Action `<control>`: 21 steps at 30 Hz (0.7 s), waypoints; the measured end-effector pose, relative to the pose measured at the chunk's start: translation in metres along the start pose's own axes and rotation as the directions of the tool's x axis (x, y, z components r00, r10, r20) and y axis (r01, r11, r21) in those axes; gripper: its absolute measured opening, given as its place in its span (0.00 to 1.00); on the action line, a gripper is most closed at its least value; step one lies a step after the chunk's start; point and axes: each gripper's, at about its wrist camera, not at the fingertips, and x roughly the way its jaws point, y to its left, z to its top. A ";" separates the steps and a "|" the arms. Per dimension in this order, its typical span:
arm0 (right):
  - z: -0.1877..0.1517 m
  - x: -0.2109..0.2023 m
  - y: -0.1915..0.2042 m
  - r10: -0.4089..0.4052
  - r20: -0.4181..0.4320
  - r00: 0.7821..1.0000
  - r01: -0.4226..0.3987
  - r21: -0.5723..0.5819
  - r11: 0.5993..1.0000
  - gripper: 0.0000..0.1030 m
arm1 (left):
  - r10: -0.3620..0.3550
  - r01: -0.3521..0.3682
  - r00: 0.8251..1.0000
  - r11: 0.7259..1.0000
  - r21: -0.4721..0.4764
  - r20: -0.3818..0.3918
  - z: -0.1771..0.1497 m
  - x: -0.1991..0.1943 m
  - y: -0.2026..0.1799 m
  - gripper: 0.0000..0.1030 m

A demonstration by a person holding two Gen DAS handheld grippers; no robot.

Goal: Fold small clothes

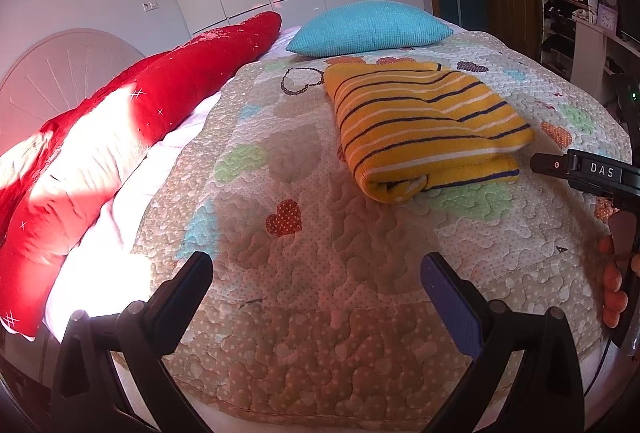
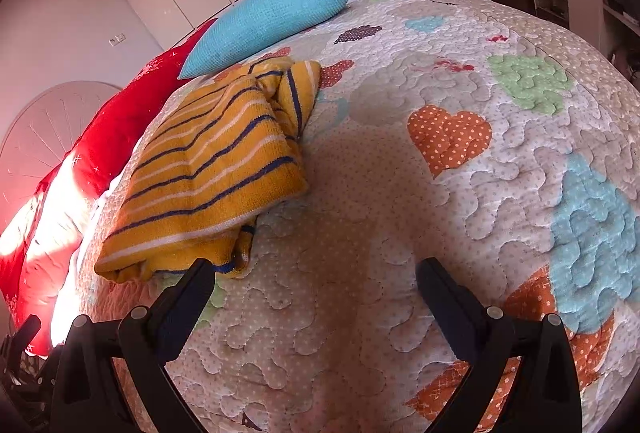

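A: Where is the garment?
B: The striped top (image 1: pixel 428 125) lies folded on the quilt (image 1: pixel 320 253), right of centre in the left wrist view and at centre left in the right wrist view (image 2: pixel 212 169). Its far end sits near the blue pillow (image 1: pixel 370 29).

A: And the left gripper (image 1: pixel 316 273)?
B: At the bottom of its frame, fingers spread wide, nothing between them, above bare quilt near the bed's edge.

A: The right gripper (image 2: pixel 314 279)?
B: Also wide open and holding nothing. In its own view the left fingertip (image 2: pixel 202 275) overlaps the top's near corner; I cannot tell whether it touches. From the left wrist view it shows at the right edge (image 1: pixel 552 165), just beside the top.

A: Anything else?
B: A red pillow (image 1: pixel 120 137) along the left, partly in bright sun.
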 end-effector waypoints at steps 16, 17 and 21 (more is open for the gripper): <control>-0.001 0.002 -0.001 -0.008 0.005 1.000 0.008 -0.007 1.000 1.00 | -0.021 0.020 0.999 0.999 -0.032 -0.045 -0.009 0.016 0.004 1.00; -0.001 0.002 -0.001 -0.008 0.008 1.000 0.008 -0.011 1.000 1.00 | -0.023 0.021 0.999 0.999 -0.036 -0.047 -0.010 0.017 0.005 1.00; -0.002 0.001 -0.005 0.013 0.017 1.000 -0.013 -0.001 1.000 1.00 | -0.028 0.025 0.998 0.999 -0.048 -0.062 -0.013 0.023 0.008 1.00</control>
